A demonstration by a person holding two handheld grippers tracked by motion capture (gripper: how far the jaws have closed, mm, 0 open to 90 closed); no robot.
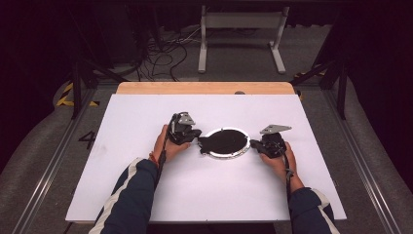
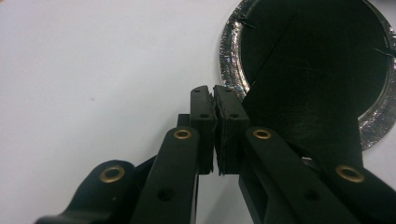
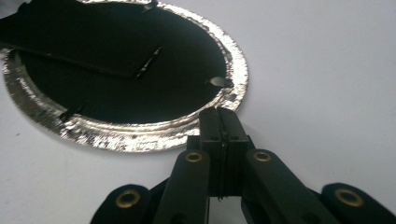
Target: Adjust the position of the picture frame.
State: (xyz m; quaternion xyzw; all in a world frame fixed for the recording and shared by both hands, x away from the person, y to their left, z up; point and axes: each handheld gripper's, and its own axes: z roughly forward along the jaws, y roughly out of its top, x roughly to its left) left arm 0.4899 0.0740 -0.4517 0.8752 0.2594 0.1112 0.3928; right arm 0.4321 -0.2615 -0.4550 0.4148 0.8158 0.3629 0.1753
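Foil, crinkled and bright, forms the rim of a shallow round silver dish (image 1: 225,143) with a matt black inside, which lies near the middle of the white desk (image 1: 146,112). The desk top is a smooth, flat white sheet, and a strip of pale wood (image 1: 204,87) shows along its far edge. Across the dish lies a flat black sheet with straight edges (image 2: 303,107), stiff-looking and dull; in the high view one end of it juts past the dish's left rim towards the left claw (image 1: 195,137). In the right gripper view the sheet's straight edge (image 3: 70,60) crosses the dark inside of the dish, and a few thin slits or pins mark the black surface near the rim.

The left claw, seen in its own view (image 2: 215,100), has its two black block-shaped pads pressed almost together with only a thin ragged seam between them; it is clenched, and whether anything thin sits in that seam is not clear. It stands just beside the foil rim and the near corner of the black sheet. The right claw (image 3: 223,114) is likewise clenched, its pads meeting flat, with its tip at the wrinkled foil rim on the dish's right side; whether the foil is actually nipped between the pads cannot be told. Both claws are black, jointed with brass-coloured rivets, and each carries a grey three-cornered plate in the high view. Hands in dark blue sleeves with white stripes hold them.
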